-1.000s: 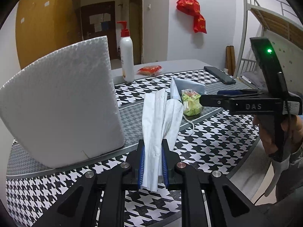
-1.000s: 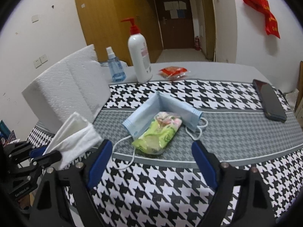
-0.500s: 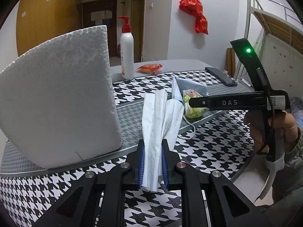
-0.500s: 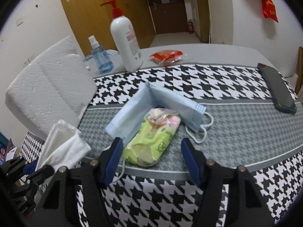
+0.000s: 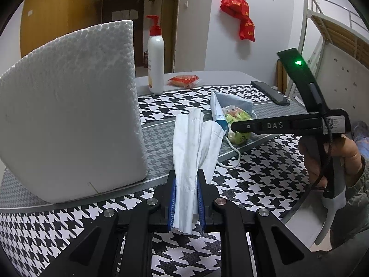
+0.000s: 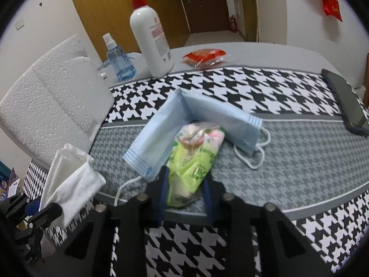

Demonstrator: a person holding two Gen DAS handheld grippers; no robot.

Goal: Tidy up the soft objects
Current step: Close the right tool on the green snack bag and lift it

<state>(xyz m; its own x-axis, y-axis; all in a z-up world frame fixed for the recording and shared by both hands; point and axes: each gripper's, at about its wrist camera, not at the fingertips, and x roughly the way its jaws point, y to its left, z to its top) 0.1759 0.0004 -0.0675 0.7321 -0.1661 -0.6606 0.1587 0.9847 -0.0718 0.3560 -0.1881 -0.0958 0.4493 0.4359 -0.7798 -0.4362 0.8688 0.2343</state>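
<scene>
Left tongs (image 5: 186,202) grip tissue (image 5: 193,143); right tongs (image 6: 185,194) pinch green packet (image 6: 196,159).

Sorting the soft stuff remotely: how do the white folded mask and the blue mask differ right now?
The white mask is held off the table, shut in the left gripper; the blue mask lies on the table cloth, ungripped. The white one is folded into a narrow strip; the blue one is bent into a V around the green tissue pack. The blue one's ear loops show; the white one's do not. Both are soft masks.
</scene>
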